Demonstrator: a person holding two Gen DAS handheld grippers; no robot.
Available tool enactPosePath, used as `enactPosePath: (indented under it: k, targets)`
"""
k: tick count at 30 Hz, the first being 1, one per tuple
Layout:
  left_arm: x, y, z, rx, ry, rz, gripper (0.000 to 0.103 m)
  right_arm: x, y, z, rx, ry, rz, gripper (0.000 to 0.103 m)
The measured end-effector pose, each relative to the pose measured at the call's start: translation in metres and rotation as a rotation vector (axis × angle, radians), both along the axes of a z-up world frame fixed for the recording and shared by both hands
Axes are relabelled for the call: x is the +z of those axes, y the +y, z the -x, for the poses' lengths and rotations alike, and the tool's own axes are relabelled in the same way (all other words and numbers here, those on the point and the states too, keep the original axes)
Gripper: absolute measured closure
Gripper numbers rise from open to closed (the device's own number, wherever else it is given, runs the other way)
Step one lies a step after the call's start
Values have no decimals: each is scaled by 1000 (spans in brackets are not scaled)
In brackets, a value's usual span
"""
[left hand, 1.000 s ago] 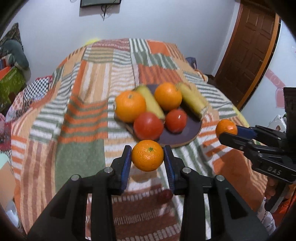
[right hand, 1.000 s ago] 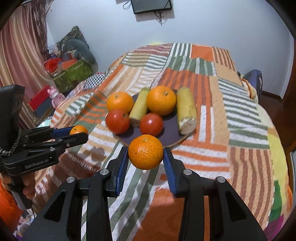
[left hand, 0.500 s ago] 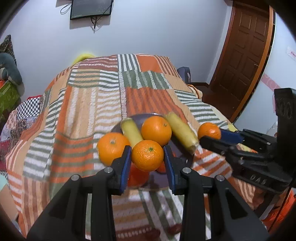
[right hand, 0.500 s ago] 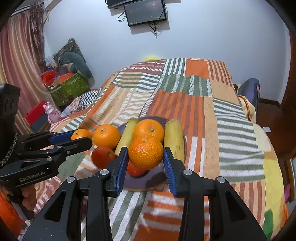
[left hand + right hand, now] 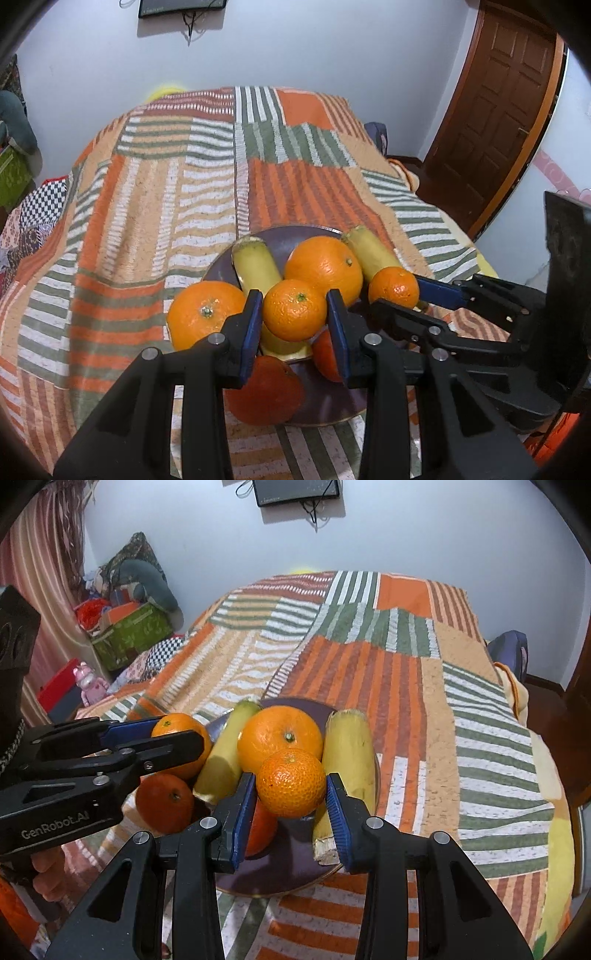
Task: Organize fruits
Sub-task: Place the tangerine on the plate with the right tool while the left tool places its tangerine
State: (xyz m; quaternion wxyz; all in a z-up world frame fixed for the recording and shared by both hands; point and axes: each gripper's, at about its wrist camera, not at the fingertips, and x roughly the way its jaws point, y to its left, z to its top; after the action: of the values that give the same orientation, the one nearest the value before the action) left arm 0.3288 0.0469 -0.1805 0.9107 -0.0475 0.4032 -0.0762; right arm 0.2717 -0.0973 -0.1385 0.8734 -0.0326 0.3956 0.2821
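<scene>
A dark round plate lies on the striped bedspread and holds two large oranges, two corn cobs and two red tomatoes. My left gripper is shut on a small mandarin and holds it above the plate's near side. My right gripper is shut on another small mandarin above the plate. Each gripper shows in the other's view, side by side over the plate.
The patchwork bedspread stretches all round the plate. A brown door stands at the right. Boxes and toys crowd the floor left of the bed. A screen hangs on the far wall.
Both grippers have moved forward and come over the plate, each still holding its mandarin. The two grippers have come closer together.
</scene>
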Motion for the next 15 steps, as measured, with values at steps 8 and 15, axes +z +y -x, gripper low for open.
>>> enactPosePath:
  k: [8, 15]
  targets:
    - [-14, -1, -6, 6, 22, -17, 68, -3, 5, 2, 29, -7, 13, 68]
    - [-14, 1, -6, -1, 50, 6, 68, -6, 8, -1, 40, 15, 13, 68]
